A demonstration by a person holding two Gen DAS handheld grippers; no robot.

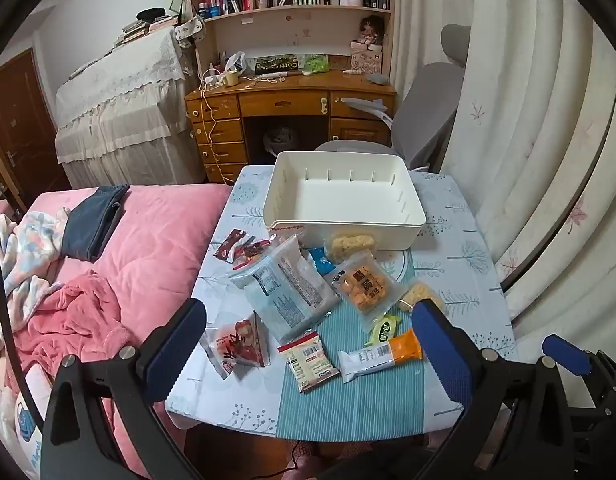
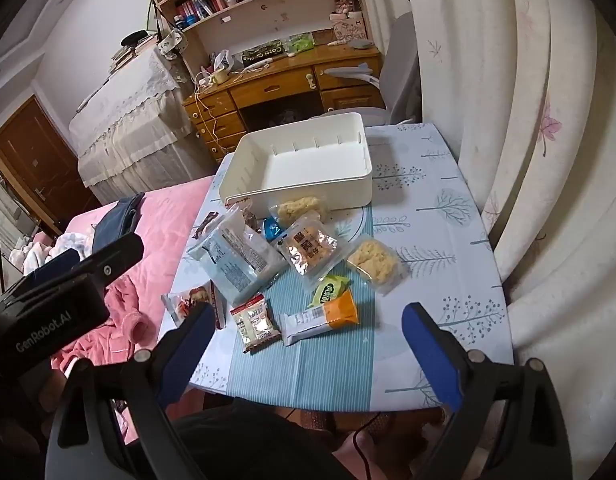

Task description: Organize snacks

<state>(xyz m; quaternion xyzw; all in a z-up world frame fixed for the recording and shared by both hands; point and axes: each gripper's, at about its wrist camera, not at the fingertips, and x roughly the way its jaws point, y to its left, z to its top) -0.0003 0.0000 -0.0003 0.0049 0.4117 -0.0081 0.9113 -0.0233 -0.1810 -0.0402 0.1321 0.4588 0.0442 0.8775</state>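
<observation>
An empty white bin (image 1: 344, 196) (image 2: 303, 168) stands at the far side of the table. Several snack packs lie in front of it: a large clear blue pack (image 1: 285, 288) (image 2: 237, 258), an orange cracker pack (image 1: 364, 286) (image 2: 312, 250), an orange-and-white bar (image 1: 382, 356) (image 2: 322, 316), a small green pack (image 1: 382, 330) (image 2: 328, 288), a red-topped pack (image 1: 308, 362) (image 2: 253, 322), and a red triangular pack (image 1: 239, 344) (image 2: 187, 300). My left gripper (image 1: 308, 348) is open and empty above the near packs. My right gripper (image 2: 308, 344) is open and empty above the near table edge.
The table (image 1: 460, 264) (image 2: 440, 216) has a tree-print cloth. A pink bed (image 1: 147, 248) lies left. Curtains (image 1: 540, 120) hang on the right. A wooden desk (image 1: 287, 104) and a grey chair (image 1: 424, 116) stand behind. The left gripper's body (image 2: 47, 304) shows in the right wrist view.
</observation>
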